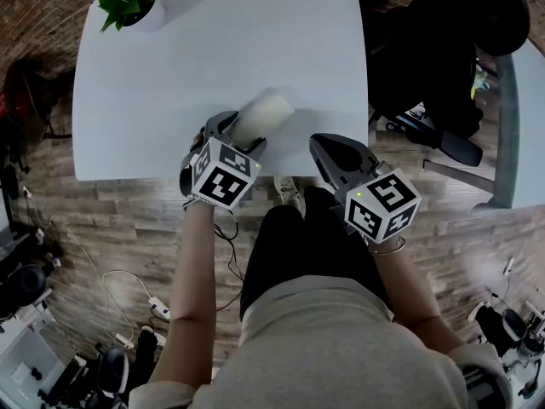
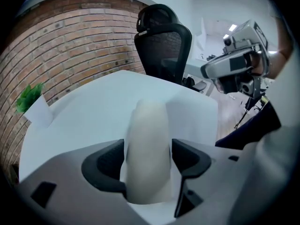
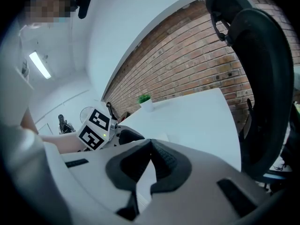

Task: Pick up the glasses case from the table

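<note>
Farthest left, a small green plant (image 1: 128, 2) sits in the far left corner of the white table (image 1: 170, 100), well apart from the work. By the table's near edge the left gripper (image 1: 238, 135) stands with its jaws wide apart, straddling the glasses case (image 1: 266, 111). The dark textured pads (image 2: 105, 165) lie just beside its long sides without visibly pressing. The case's long axis runs straight away from this gripper toward the table's middle (so a plain squeeze should catch it across its width). It is a pale, smooth, rounded oblong, likely rigid and a little slippery. Further right, the right gripper (image 1: 324, 147) hangs off the near edge, jaws closed on nothing, clearly the farther one. A black mesh chair (image 1: 443, 49) stands at the right edge.
</note>
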The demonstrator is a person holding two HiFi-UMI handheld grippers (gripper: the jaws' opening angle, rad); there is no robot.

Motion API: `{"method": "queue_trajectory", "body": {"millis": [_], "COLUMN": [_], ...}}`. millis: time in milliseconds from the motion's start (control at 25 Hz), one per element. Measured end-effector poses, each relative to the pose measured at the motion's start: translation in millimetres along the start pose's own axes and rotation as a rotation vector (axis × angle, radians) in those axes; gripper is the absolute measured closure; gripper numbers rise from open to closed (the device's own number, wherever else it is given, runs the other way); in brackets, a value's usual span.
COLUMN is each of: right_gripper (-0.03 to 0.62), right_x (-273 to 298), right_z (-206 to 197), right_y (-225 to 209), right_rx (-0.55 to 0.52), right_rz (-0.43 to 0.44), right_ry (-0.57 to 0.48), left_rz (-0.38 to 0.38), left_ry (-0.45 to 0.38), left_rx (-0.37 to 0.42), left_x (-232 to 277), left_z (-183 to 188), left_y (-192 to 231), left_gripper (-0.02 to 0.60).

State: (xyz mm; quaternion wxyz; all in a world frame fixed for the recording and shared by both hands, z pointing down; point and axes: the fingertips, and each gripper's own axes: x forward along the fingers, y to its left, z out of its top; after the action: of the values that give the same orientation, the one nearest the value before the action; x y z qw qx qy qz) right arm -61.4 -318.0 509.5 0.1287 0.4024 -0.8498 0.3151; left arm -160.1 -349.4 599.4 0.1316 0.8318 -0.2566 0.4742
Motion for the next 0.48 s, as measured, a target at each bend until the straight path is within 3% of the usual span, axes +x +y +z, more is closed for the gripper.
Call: {"method": "queue_trajectory", "body": {"millis": [280,480], "right_gripper": [0.595,0.595], "right_x": [8.8,11.0], "right_z": [-1.7,1.3], "right_y": [-7.9,-9.8], "right_rx": [0.024,0.031], "right_rz": [-0.010,-0.019], "right_ry": [-0.005,-0.015], "left_rz": [-0.022,-0.025], "left_ry": [-0.049,-0.038], "left_rx": [-0.001,-0.016], "left_x": [4.5,3.5], "left_z": [-2.6,-2.2], "left_y": [-1.1,-0.6], "left_gripper": [0.282,0.284]}}
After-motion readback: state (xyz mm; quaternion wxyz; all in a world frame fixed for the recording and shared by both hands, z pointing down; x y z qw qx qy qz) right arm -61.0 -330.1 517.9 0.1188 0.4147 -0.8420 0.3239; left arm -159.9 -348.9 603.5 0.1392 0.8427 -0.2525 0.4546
